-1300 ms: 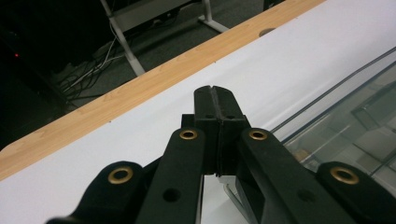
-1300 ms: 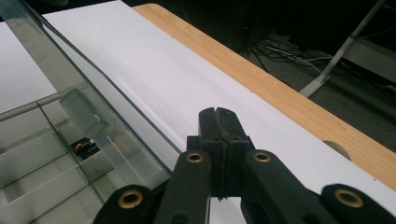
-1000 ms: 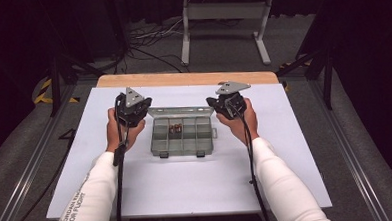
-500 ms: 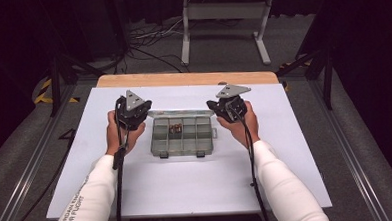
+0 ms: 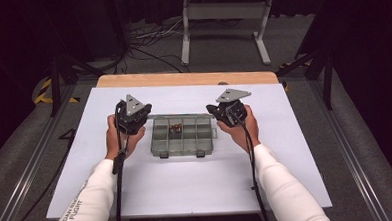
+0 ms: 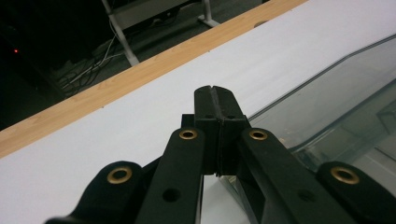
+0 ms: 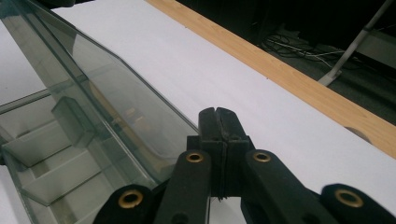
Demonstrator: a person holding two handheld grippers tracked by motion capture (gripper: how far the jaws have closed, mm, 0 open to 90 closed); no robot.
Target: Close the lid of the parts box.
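Both pairs of fingers are pressed together, nothing between them: left gripper (image 6: 215,95) and right gripper (image 7: 218,119) each show the two black jaws meeting flush at the tips. Neither touches the clear compartment box (image 5: 183,136) as far as can be seen; in the left gripper view its transparent wall (image 6: 327,107) sits just right of the jaws, in the right gripper view the raised lid (image 7: 116,98) sits just left of them.

In the high view the left gripper (image 5: 132,115) hangs at the box's left end and the right gripper (image 5: 229,109) at its right end, both near its far corners, matching the earlier frames (no visible shift of hands, box or lid over the last second). So nothing has changed: a pause flanking the box.

The box lies mid-table on the white table (image 5: 187,186), lid tipped up at the far side, a few small brownish parts (image 5: 174,127) in one far compartment, other cells look empty.

Judgement: work on the box is not underway at this instant; the next move would need one pair of fingers to spread before gripping lid or parts.
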